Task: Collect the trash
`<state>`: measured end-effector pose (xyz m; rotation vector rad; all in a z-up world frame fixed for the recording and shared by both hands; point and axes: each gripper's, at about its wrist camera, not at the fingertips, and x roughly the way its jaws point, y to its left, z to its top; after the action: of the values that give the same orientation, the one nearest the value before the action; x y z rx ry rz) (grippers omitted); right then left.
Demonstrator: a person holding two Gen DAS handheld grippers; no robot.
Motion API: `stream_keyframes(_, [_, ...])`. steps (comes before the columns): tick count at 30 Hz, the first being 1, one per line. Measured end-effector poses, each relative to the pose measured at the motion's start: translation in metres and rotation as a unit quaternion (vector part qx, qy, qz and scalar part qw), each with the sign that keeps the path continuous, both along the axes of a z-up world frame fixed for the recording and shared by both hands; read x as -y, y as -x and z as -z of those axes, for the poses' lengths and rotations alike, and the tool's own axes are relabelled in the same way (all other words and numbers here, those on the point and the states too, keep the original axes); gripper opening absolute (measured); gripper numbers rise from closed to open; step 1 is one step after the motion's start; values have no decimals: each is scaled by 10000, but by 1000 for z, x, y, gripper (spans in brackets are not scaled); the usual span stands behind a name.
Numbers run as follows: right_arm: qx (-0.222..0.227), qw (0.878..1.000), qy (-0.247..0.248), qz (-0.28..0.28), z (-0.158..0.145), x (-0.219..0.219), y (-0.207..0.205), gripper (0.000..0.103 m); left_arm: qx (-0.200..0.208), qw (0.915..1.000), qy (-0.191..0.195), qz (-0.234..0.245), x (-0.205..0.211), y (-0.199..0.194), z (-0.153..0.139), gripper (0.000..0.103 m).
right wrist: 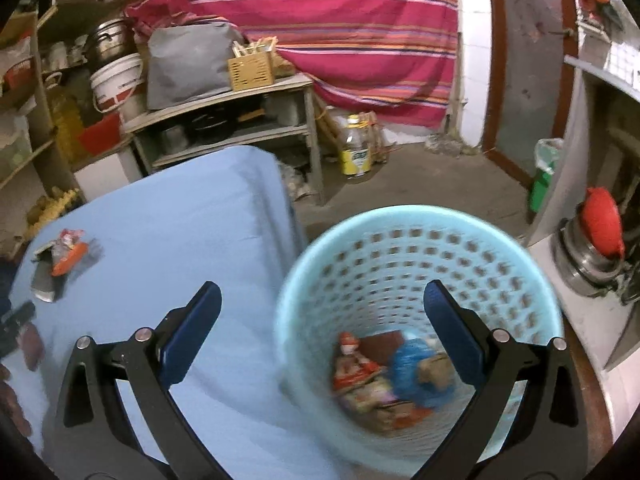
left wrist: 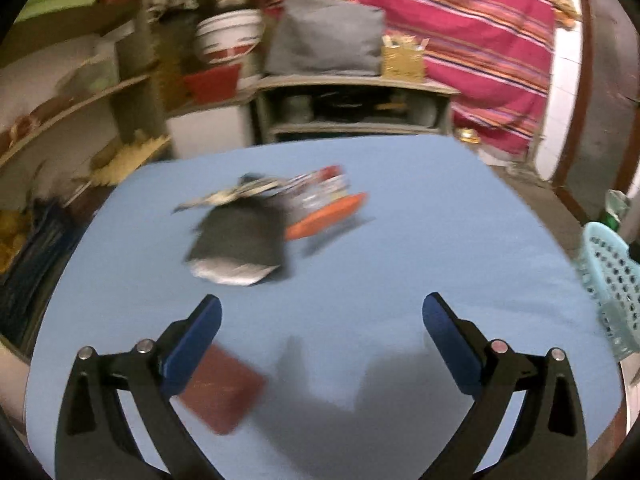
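Note:
A blue-covered table [left wrist: 400, 240] carries loose trash. A dark pouch with a silver end [left wrist: 236, 244] lies mid-table, touching a silver and red wrapper [left wrist: 320, 188] and an orange wrapper [left wrist: 328, 214]. A maroon packet [left wrist: 222, 392] lies close by the left finger. My left gripper [left wrist: 322, 312] hangs open above the cloth, nothing between its fingers. My right gripper [right wrist: 322, 300] is open over the light-blue perforated bin [right wrist: 420, 264], which holds red, blue and brown wrappers [right wrist: 392, 376]. The same table trash [right wrist: 60, 260] shows far left in the right wrist view.
The bin [left wrist: 612, 280] stands off the table's right edge. Behind the table are a grey shelf unit [right wrist: 224, 120], a white bucket [right wrist: 116, 80], a striped red cloth [right wrist: 320, 32] and a bottle on the floor [right wrist: 356, 152]. A steel pot with a red bag [right wrist: 600, 248] sits right.

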<state>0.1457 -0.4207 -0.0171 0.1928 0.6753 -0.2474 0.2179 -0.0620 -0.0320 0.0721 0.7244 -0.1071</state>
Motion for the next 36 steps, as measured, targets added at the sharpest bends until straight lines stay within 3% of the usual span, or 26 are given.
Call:
stream_keyframes(6, [-132, 9996, 110, -220, 4, -42, -20, 99, -306, 9986, 263, -346, -52, -3, 20, 98])
stream_keyframes(9, [-223, 9987, 159, -431, 9, -69, -30, 99, -400, 9984, 209, -347, -61, -2, 29, 98])
stream_keyframes(16, [-271, 9962, 386, -736, 15, -113, -47, 99, -747, 9962, 329, -315, -74, -8, 46, 98])
stream_keyframes(24, [-404, 9946, 92, -951, 25, -140, -67, 99, -836, 9957, 103, -387, -77, -9, 52, 98])
stream_keyframes(28, [-449, 9926, 192, -1115, 29, -156, -71, 99, -1061, 9919, 561, -411, -92, -15, 57, 98])
stream_keyframes(36, [-510, 9913, 196, -1201, 37, -178, -83, 99, -1074, 9933, 375, -206, -85, -14, 56, 95])
